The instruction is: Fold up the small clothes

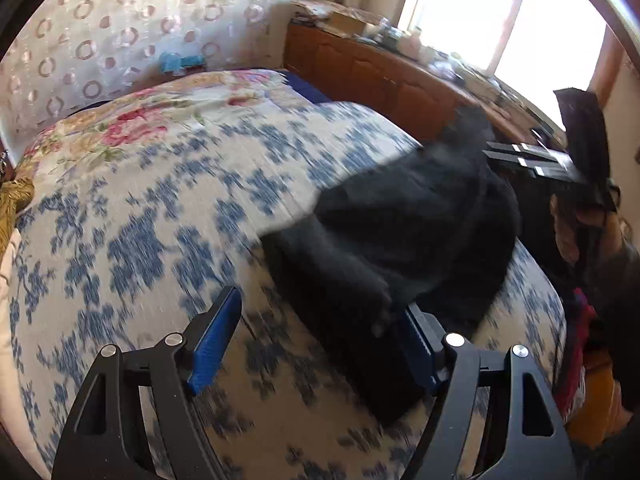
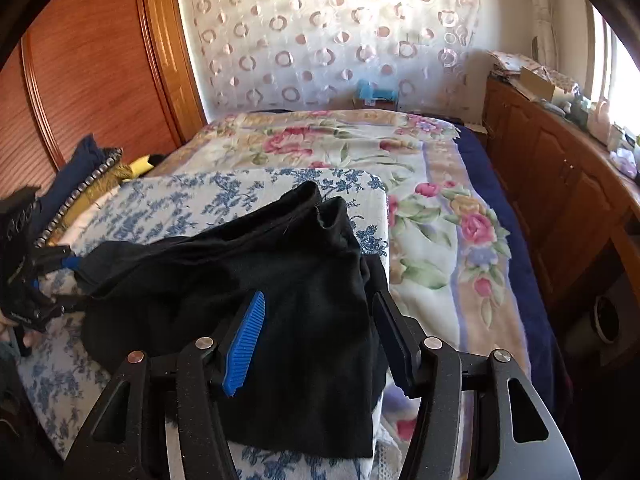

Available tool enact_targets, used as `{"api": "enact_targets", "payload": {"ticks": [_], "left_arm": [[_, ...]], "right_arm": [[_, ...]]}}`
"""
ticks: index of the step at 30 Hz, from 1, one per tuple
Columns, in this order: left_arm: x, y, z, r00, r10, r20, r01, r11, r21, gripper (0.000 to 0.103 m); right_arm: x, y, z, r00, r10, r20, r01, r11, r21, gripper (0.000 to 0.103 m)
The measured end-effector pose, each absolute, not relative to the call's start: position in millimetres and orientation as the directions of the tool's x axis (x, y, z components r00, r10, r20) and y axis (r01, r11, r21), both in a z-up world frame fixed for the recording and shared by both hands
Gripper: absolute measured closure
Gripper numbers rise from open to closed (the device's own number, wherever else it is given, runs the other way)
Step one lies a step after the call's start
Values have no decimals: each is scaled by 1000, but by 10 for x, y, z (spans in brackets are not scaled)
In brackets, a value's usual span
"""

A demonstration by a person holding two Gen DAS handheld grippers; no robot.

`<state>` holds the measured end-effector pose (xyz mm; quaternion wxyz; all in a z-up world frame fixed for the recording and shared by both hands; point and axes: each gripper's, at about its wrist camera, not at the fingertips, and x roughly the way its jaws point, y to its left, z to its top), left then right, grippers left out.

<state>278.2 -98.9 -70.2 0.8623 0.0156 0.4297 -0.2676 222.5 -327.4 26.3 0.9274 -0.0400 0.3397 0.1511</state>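
A black garment (image 2: 280,280) lies bunched on a white cushion with blue flowers (image 2: 168,204), which rests on the bed. In the left wrist view the garment (image 1: 408,224) is blurred and reaches the cushion's (image 1: 160,208) right side. My left gripper (image 1: 320,340) is open and empty; its right finger touches the garment's near edge. It also shows at the far left of the right wrist view (image 2: 60,268). My right gripper (image 2: 320,328) is open, with its jaws on either side of the garment's near part. In the left wrist view it (image 1: 520,156) sits beyond the garment.
A floral blanket (image 2: 432,208) covers the bed. A wooden cabinet (image 2: 560,184) with clutter on top runs along the right under a bright window. A wooden wardrobe (image 2: 88,68) stands on the left. Folded clothes (image 2: 88,184) are piled left of the cushion.
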Motion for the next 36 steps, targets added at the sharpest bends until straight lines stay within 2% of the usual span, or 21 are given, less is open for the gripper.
{"api": "enact_targets", "payload": {"ticks": [3,5,12,17,19,21,22,24,26,27,28,31,36], "left_arm": [[2995,-860,-631,593,-365,-717,353,919,-176,26],[3077,-789,-652,586,-375,-719,329,920,-211,26],[2995,-874,-818,494,-435,-753,374,888,-268,26],[2877,-978,-872,438,-504,-744,397,851,-343,27],[2860,-1014,-864,440,-502,-744,400,852,-338,35],[2865,-1043,-874,420,-528,-738,401,838,-371,58],[2862,-1060,-874,407,-535,-740,402,833,-380,64],[2829,-1110,-849,404,-539,-739,419,827,-374,85],[2783,-1132,-795,416,-546,-727,439,821,-365,88],[2761,-1121,-758,420,-559,-715,451,812,-369,89],[2721,-1097,-698,427,-577,-696,462,801,-381,89],[2612,-997,-478,441,-634,-635,487,764,-424,90],[2363,-714,-95,496,-673,-548,513,737,-441,91]], "right_arm": [[2299,-3236,298,728,252,-637,-291,956,45,45],[2281,-3221,349,730,287,-621,-304,949,81,39],[2434,-3258,202,667,247,-703,-299,953,52,29],[2610,-3317,138,609,286,-740,-279,950,137,27],[2711,-3306,138,590,292,-753,-280,949,149,27],[2748,-3336,112,584,298,-755,-278,947,160,27],[2744,-3338,130,584,301,-754,-279,947,162,27],[2755,-3346,138,584,303,-753,-283,946,160,35],[2716,-3317,151,580,319,-750,-314,937,155,55],[2691,-3301,161,575,324,-751,-329,932,150,61],[2681,-3291,159,574,330,-750,-342,928,147,73],[2621,-3290,207,589,335,-735,-368,921,125,82],[2456,-3188,584,651,369,-663,-414,905,98,84]]}}
